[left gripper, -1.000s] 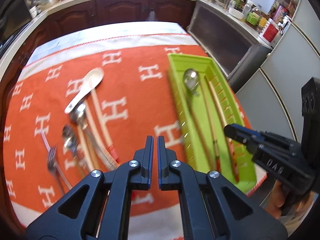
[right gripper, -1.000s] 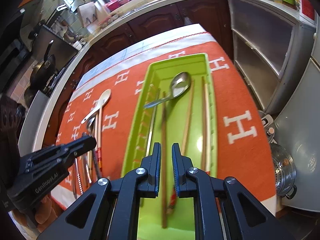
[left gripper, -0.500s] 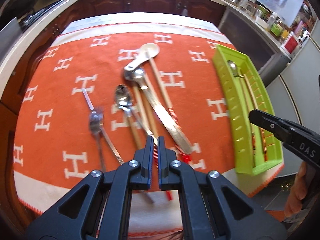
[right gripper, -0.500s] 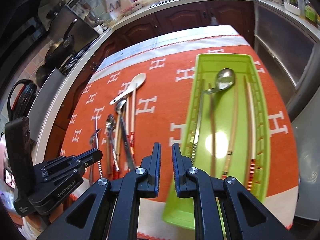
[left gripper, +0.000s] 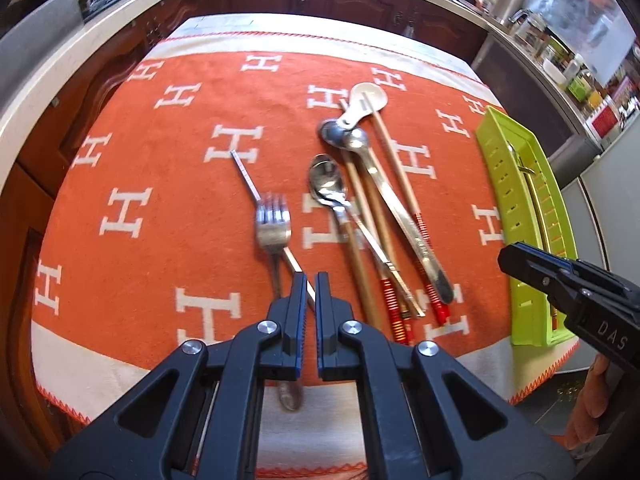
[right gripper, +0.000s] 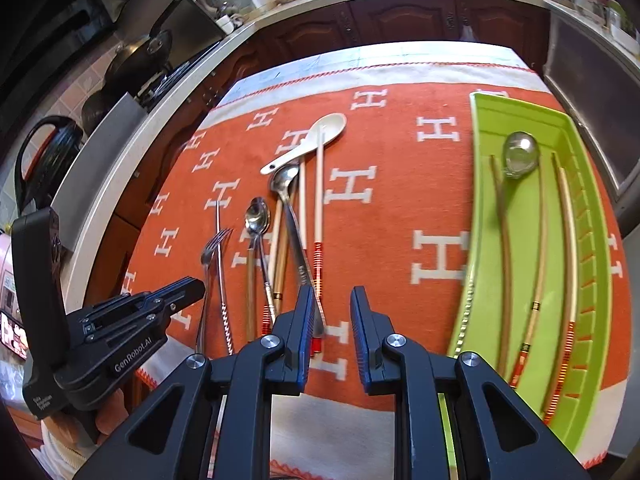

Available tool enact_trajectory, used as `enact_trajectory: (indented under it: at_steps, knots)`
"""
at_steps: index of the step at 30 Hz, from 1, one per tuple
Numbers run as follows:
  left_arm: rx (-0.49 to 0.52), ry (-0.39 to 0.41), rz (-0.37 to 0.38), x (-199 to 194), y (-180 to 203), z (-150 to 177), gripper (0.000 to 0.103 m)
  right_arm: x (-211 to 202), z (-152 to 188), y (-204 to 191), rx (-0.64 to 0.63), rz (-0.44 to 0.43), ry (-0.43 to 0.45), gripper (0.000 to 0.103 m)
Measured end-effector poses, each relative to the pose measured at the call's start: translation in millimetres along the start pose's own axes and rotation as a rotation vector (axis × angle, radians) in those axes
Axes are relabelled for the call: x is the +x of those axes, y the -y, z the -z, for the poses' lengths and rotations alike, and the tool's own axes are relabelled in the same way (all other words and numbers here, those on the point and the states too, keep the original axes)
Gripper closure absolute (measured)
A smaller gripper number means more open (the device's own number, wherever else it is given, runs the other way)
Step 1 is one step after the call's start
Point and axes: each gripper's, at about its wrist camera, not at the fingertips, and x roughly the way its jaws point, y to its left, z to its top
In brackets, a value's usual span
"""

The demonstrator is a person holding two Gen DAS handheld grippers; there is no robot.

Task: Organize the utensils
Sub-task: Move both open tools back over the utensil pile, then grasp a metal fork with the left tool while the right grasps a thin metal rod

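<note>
A: Status, tongs?
B: My left gripper (left gripper: 307, 280): shut, empty. My right gripper (right gripper: 330, 300): opening, empty, above the loose utensils (right gripper: 280, 232) on the cloth.
A: Next?
B: Probably grasp one; carry to green tray (right gripper: 592, 208).

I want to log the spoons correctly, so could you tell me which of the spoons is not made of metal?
The white ceramic spoon, farthest up the pile on the orange cloth; the other spoons are shiny metal, including the one in the green tray.

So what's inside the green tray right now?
The green tray holds a metal spoon and several chopsticks lying lengthwise. Its near end is hidden behind the right gripper, whose jaws are opening on nothing.
</note>
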Motion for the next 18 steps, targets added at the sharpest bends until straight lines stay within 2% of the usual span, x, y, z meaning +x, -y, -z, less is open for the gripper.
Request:
enact_trajectory:
  at_steps: [8, 18]
  knots:
    - [-0.064, -0.050, 0.047, 21.4, -25.0, 1.0, 0.103, 22.1, -4.0, -21.0, -0.047, -0.017, -0.033, 0.085]
    - [-0.081, -0.056, 0.080, 33.9, -29.8, -1.3, 0.102, 46.1, -4.9, -40.1, -0.098, -0.051, -0.072, 0.085]
